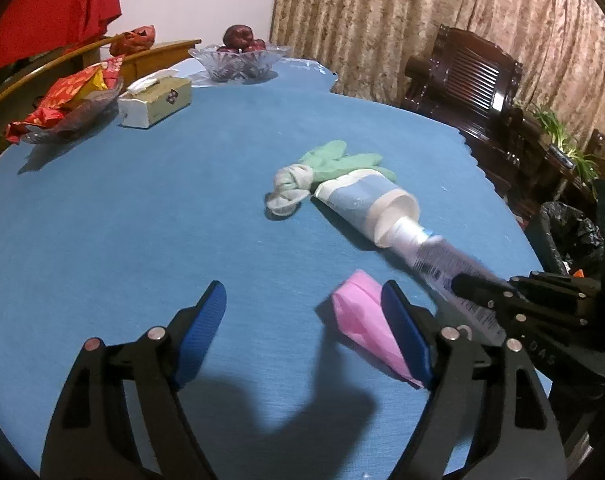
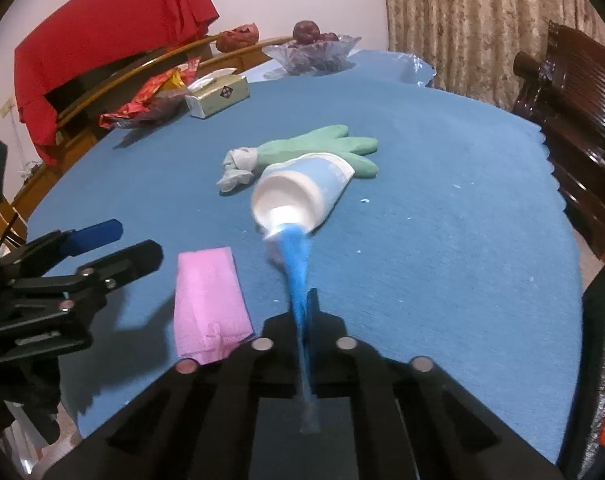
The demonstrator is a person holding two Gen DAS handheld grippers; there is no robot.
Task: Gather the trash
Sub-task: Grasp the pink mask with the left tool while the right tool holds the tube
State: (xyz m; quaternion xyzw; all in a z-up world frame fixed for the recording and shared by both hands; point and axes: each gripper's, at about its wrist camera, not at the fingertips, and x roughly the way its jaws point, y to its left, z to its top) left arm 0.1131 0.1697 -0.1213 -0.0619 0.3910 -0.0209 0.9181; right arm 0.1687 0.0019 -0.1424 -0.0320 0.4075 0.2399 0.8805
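A blue and white toothpaste tube (image 2: 295, 256) has its cap end inside a tipped paper cup (image 2: 302, 192) on the blue tablecloth. My right gripper (image 2: 308, 300) is shut on the tube's flat tail; it also shows in the left wrist view (image 1: 468, 284). A pink packet (image 1: 358, 326) lies between the fingers of my left gripper (image 1: 302, 320), close against the right blue pad (image 1: 402, 328); the jaws stand wide and open. Behind the cup lies a green glove (image 1: 336, 160) with a rolled grey cuff (image 1: 290, 188).
At the table's far left stand a tissue box (image 1: 154, 102), a tray of red snack packets (image 1: 70, 108) and a glass fruit bowl (image 1: 240, 60). A bin lined with a black bag (image 1: 570, 236) sits off the right edge, near a dark wooden chair (image 1: 462, 72).
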